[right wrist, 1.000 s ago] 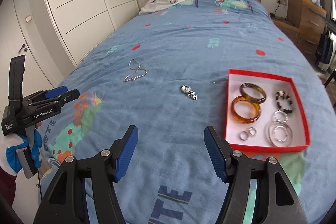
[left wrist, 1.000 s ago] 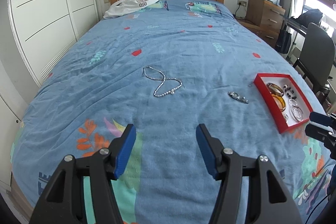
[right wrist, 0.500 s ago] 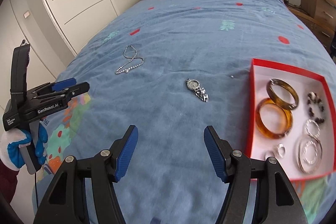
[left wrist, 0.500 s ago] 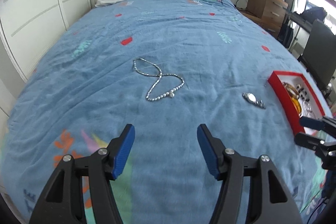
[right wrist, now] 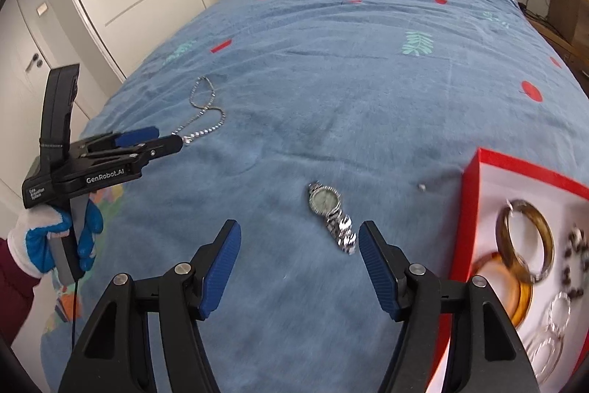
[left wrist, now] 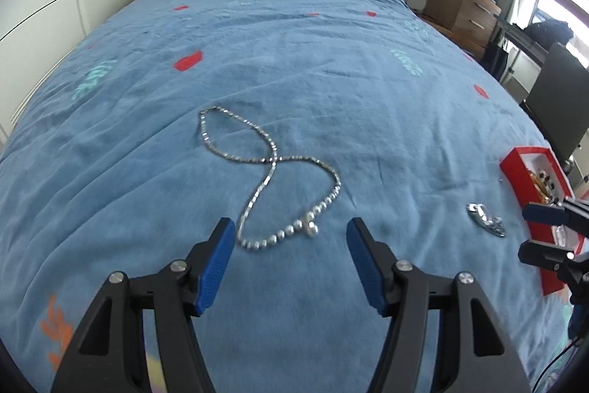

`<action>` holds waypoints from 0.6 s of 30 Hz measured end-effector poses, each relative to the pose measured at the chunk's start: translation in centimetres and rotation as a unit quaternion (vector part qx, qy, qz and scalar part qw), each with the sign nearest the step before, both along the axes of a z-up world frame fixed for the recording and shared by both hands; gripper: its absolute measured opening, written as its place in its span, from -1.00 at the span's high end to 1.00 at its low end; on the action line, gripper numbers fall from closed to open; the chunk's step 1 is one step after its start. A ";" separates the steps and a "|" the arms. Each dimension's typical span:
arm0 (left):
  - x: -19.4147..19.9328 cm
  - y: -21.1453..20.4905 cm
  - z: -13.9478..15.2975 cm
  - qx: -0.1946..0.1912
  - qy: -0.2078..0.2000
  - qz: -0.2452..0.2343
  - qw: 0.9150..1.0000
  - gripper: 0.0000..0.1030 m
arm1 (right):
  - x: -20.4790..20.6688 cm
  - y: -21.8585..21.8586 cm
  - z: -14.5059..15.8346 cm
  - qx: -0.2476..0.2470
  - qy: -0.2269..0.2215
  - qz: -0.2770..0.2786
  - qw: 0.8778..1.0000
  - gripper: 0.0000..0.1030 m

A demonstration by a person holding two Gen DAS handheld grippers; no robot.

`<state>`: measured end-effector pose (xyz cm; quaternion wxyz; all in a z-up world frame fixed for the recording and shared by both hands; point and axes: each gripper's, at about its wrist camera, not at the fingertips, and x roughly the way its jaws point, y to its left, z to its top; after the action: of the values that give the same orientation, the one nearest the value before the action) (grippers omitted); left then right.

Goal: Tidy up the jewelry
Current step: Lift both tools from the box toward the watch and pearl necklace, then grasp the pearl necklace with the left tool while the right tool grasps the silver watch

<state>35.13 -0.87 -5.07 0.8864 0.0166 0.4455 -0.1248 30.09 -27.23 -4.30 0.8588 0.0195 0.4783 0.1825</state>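
Seen along the left gripper (left wrist: 291, 258), its blue jaws stand wide apart with nothing between them, and have just been opening a little; it is aimed down at the bead necklace (left wrist: 270, 172), which lies twisted in a figure-eight on the blue bedspread (left wrist: 331, 61), its pendant end just past the fingertips. Off to the right lie the silver watch (left wrist: 485, 215) and the corner of the red tray (left wrist: 515, 168), with the other gripper poking into the edge of the picture. Seen along the right gripper (right wrist: 300, 264), the jaws are likewise apart and empty, and the watch (right wrist: 331, 216) sits on the cover just ahead, its band reaching down between the tips. The tray (right wrist: 467, 231) at the right already holds bangles and rings. The gloved left hand (right wrist: 59, 242) carries its gripper near the necklace's end. I'd say both hands are in the approach, one per piece. Next, each should drop to the cover and close: the left at the pendant, the right across the watch band, without pinching cloth.
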 end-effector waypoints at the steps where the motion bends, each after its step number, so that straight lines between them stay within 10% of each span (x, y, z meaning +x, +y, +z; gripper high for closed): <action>1: 0.5 -0.1 -0.3 0.003 0.001 -0.003 1.000 -0.18 | 0.5 0.0 -0.3 -0.004 0.003 0.003 1.000 -0.28; 14: 3.8 0.5 -2.9 0.005 0.009 -0.018 1.000 -0.21 | 3.9 0.7 -3.9 -0.034 0.045 0.017 0.998 -0.27; 18: 3.9 0.7 -2.9 -0.007 0.011 -0.011 1.000 -0.20 | 3.9 0.5 -4.1 -0.035 0.043 0.008 0.998 0.05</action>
<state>39.03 -0.16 -7.94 0.8799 0.0137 0.4545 -0.1382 33.96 -26.70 -8.36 0.8359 -0.0068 0.5213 0.1715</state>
